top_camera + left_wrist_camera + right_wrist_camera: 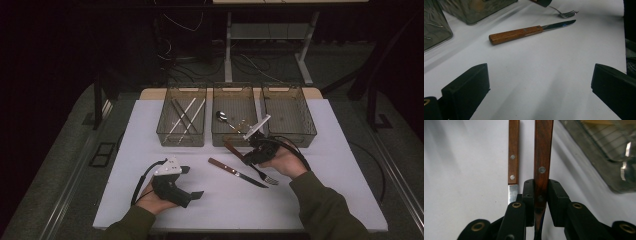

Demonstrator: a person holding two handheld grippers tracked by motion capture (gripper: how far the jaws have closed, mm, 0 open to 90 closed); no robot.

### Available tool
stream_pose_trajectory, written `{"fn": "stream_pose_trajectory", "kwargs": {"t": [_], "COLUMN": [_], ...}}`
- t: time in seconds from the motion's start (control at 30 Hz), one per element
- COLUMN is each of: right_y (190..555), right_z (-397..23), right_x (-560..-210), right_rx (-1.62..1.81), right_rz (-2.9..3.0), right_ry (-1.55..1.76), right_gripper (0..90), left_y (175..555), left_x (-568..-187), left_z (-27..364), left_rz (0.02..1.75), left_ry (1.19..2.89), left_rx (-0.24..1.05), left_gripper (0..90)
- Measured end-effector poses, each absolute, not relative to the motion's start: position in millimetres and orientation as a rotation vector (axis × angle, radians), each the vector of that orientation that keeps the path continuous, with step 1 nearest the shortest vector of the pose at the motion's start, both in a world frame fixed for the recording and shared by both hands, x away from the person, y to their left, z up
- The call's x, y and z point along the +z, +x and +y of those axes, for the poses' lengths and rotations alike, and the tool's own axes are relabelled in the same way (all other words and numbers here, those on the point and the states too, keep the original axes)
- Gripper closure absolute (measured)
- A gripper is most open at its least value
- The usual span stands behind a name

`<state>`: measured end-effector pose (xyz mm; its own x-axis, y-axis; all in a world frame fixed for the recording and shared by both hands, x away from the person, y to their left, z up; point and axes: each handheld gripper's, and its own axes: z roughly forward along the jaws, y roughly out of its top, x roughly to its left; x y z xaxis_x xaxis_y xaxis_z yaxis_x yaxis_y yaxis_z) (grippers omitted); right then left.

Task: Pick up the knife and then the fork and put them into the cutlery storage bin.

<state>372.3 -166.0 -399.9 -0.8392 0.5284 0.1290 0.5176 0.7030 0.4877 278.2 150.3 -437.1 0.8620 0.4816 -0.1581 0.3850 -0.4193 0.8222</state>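
Bare desk (320,200) spreads wide before both hands. Left bin (181,122) holds sticks, middle bin (234,121) a spoon. Right gripper (541,202) pinches the fork (265,175) by its wooden handle, tines low, beside the knife (529,32). Left gripper (539,90) rests with fingers spread, nothing between them.

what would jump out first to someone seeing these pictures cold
The right tool draws the eye first, shut on the wooden handle of a fork just in front of the middle bin. Beside it a wood-handled knife lies flat on the white table. Behind stand three clear bins in a row, and the left tool waits open near the table's front edge.
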Motion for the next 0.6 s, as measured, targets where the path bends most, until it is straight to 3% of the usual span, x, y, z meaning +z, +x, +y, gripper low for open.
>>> {"fn": "stream_pose_trajectory", "kwargs": {"t": [0.6], "right_y": [370.6], "right_z": [-220.9], "right_x": [-372.8], "right_rx": [1.134], "right_rz": [2.709], "right_ry": [1.019], "right_gripper": [77.1], "left_y": [278.2], "left_x": [-436.4], "left_z": [151.8], "left_rz": [0.633], "left_ry": [2.048], "left_rx": [0.126], "left_gripper": [0.2]}}
